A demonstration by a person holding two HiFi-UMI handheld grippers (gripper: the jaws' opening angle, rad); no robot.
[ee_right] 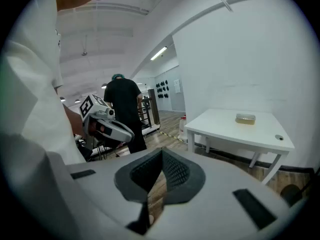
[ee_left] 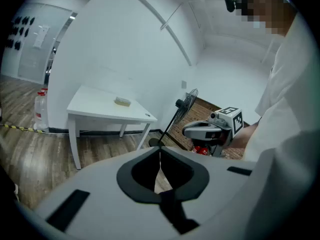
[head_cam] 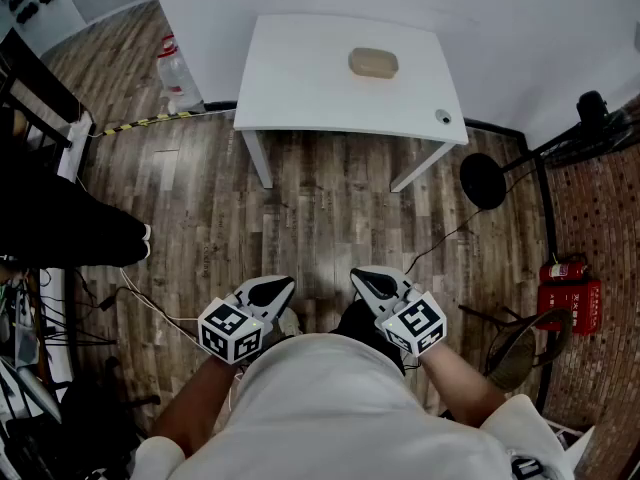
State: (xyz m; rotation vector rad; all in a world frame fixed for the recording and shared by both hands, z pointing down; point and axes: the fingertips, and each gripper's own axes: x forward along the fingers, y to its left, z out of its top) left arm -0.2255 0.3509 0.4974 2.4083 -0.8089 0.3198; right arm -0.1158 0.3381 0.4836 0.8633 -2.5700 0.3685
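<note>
Left gripper (head_cam: 275,290) and right gripper (head_cam: 370,283) both have jaws together, empty. The tan block (head_cam: 373,63) lies crosswise on the worktop (head_cam: 300,93), well ahead and nearer the right jaws.

White table (head_cam: 300,88), tan pad (head_cam: 373,63), brown plank floor (head_cam: 330,218), red extinguisher (head_cam: 566,269), black fan (head_cam: 483,180)

I see a white tabletop (head_cam: 300,78) set against the wall. On it are a tan rounded block (head_cam: 373,63) near the back middle and a small dark round piece (head_cam: 443,117) at the front right corner, well apart. Wood-plank floor (head_cam: 330,218) below. A clear jug (head_cam: 178,73) stands on it beside the tabletop's left end, with a yellow-black strip (head_cam: 150,122) lying near it.
</note>
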